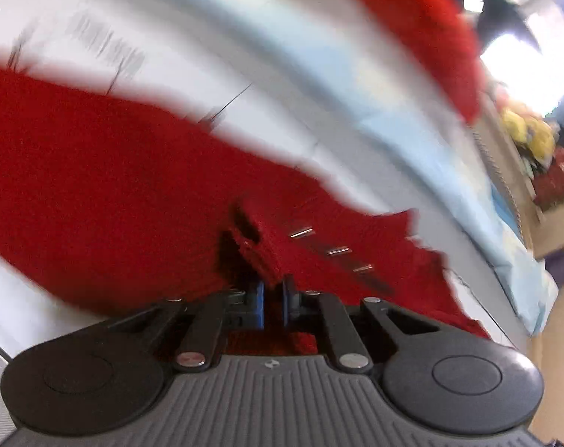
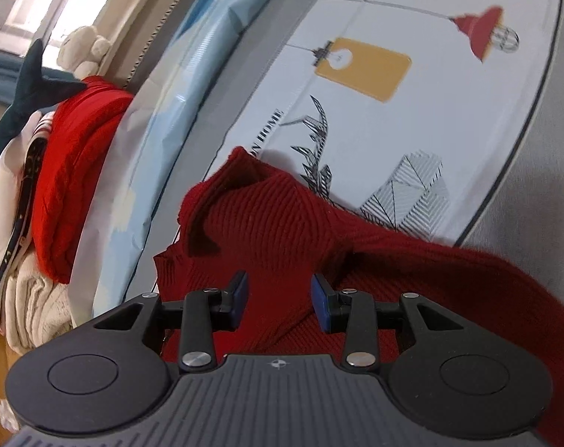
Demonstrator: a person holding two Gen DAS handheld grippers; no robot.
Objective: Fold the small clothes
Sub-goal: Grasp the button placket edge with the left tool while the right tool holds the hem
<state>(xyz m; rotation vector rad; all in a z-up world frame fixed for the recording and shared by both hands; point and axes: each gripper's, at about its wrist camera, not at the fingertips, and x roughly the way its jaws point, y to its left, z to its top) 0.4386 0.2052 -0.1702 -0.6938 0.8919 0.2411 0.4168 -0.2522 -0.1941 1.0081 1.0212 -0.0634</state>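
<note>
Here we see the left hand-held gripper (image 1: 272, 298) with its blue pads drawn nearly together, pinching a raised fold of the dark red ribbed knit sweater (image 1: 95, 186) just ahead of its tips. From that pinch the sweater spreads away to the left and ahead of the left hand-held gripper, with its ragged edge running off to the right; the left wrist view is heavily blurred, so we cannot make out finer detail there.

The right hand-held gripper (image 2: 280, 300) has its jaws standing partly apart. The same sweater lies directly under and between its blue pads (image 2: 239, 298), bunched up into a peak just ahead of them and trailing off to the right as a long sleeve-like band. We cannot tell whether the pads press on the knit or merely hover over it.

The sweater rests on a white bed sheet printed with lamps, line-drawn buildings and lettering (image 2: 356, 130), ahead of the right hand-held gripper. Further left of that gripper lies a pale blue crumpled cover (image 2: 162, 111), and beyond it a pile with a bright red cable-knit garment (image 2: 77, 156) atop cream and white clothes (image 2: 36, 313).
</note>
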